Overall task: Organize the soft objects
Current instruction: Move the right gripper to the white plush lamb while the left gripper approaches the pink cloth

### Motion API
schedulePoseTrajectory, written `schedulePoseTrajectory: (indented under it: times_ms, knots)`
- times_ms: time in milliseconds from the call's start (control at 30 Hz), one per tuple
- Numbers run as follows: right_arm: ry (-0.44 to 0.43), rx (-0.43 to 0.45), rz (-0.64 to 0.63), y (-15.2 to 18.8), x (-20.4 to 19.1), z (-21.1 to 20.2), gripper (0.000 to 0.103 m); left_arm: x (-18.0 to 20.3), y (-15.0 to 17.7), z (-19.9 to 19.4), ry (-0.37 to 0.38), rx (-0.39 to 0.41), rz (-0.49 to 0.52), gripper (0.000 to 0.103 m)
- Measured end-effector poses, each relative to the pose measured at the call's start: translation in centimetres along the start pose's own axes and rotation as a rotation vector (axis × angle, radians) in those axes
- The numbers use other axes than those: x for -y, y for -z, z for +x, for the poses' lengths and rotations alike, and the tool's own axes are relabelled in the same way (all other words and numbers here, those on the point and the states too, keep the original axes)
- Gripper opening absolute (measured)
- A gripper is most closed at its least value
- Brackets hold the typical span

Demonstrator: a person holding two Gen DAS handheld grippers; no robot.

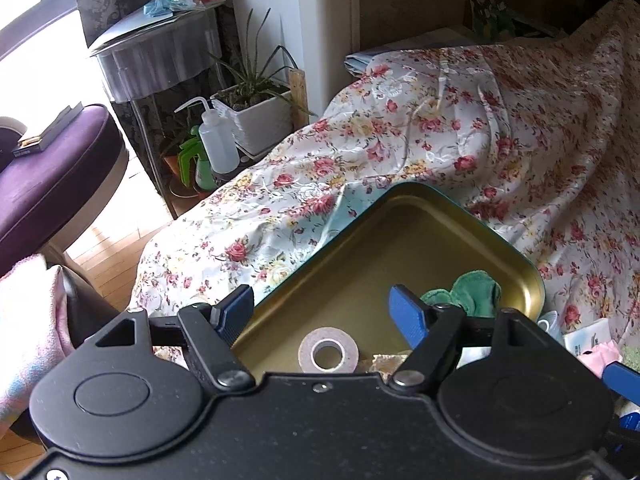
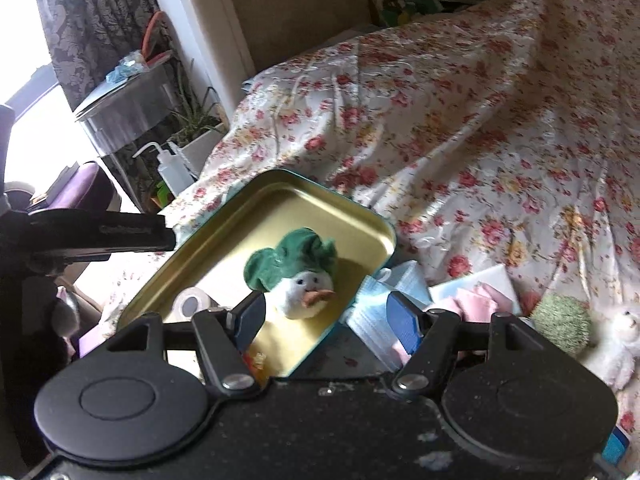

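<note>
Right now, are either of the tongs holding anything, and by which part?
Nothing is held. The left tongs stand open over the gold metal tin; the right tongs stand open before the green-hatted white plush toy lying in it.

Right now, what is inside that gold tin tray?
In the tray lie a plush snowman head with a green hat and a roll of tape. Its near end is hidden behind the right gripper, so more may lie there.
</note>
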State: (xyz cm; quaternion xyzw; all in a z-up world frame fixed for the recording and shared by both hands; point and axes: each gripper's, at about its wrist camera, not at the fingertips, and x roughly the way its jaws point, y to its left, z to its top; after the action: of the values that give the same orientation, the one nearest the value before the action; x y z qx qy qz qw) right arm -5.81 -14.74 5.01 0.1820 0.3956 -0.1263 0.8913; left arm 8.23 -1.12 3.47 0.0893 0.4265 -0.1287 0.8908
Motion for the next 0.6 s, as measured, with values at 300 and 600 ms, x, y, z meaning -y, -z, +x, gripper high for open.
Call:
schedulePoseTrajectory:
  times_ms: [300,600]
  knots:
    - [0.058,-0.008,0.054,1.0,3.7,-0.7,0.067,1.6,0.7,0.0,0.025,-0.014,0.043,0.071]
    - [0.180,0.036,0.088,2.7,9.2,-2.8,0.077,5.2,2.3,-0.7,0.076,-0.030,0.142,0.071]
